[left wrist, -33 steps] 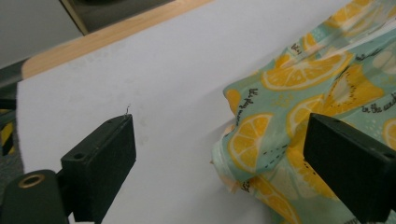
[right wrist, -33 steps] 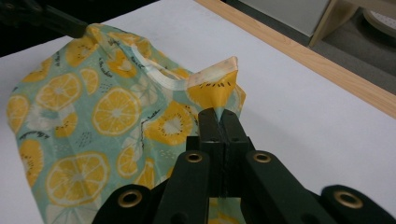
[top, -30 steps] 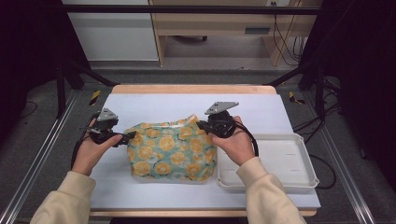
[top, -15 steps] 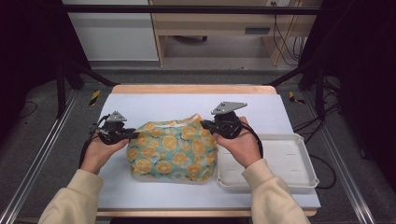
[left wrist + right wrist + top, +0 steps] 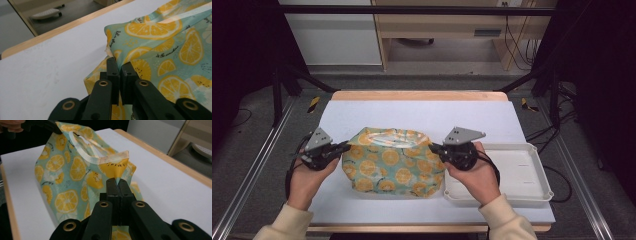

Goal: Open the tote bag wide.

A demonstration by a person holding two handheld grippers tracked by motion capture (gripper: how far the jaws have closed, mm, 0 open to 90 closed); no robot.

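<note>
A bag (image 5: 393, 164) printed with yellow lemon slices and kiwi halves on pale turquoise lies in the middle of the white tabletop (image 5: 422, 112), its right end just beside a white tray (image 5: 532, 172). Small black script on the fabric reads "in the sunshine" in the left gripper view; the other lettering there is too small to read. The left tool (image 5: 346, 145) has just been closing and now pinches the bag's left edge, jaws almost together on the cloth. The right tool (image 5: 432, 146) is pressed together on the right corner, below the pale strip around the bag's open mouth
</note>
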